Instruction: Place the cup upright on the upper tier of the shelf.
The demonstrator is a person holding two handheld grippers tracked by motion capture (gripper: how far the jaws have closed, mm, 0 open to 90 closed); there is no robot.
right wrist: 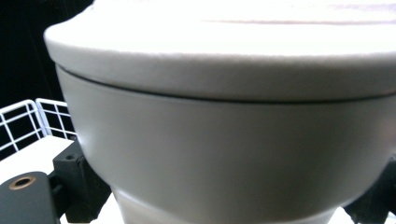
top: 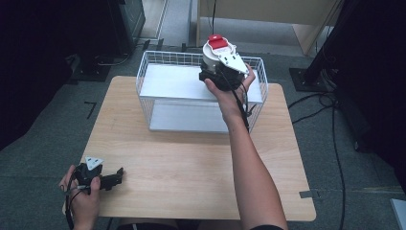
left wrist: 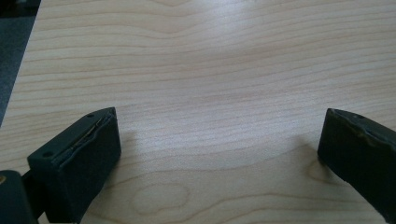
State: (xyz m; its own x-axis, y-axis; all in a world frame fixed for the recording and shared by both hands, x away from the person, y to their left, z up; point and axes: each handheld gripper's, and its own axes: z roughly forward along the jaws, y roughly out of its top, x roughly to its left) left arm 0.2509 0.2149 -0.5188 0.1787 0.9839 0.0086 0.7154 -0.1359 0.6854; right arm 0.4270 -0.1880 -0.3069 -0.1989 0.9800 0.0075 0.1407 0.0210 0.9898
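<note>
Up at twelve o'clock, right forearm stretched long across the wooden table (top: 191, 167), right gripper (top: 222, 76) pinching a white container (top: 215, 57) with a red lid patch above the wire basket (top: 148, 72). Down at seven o'clock, left gripper (top: 107, 178) resting low on the tabletop, jaws spread wide over bare wood.

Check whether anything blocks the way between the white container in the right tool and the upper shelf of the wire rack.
Nothing visible does. The right tool grips the white container with a red lid piece above the wire rack's upper shelf, which looks bare beneath it. The left tool rests open, far off on the table.
</note>
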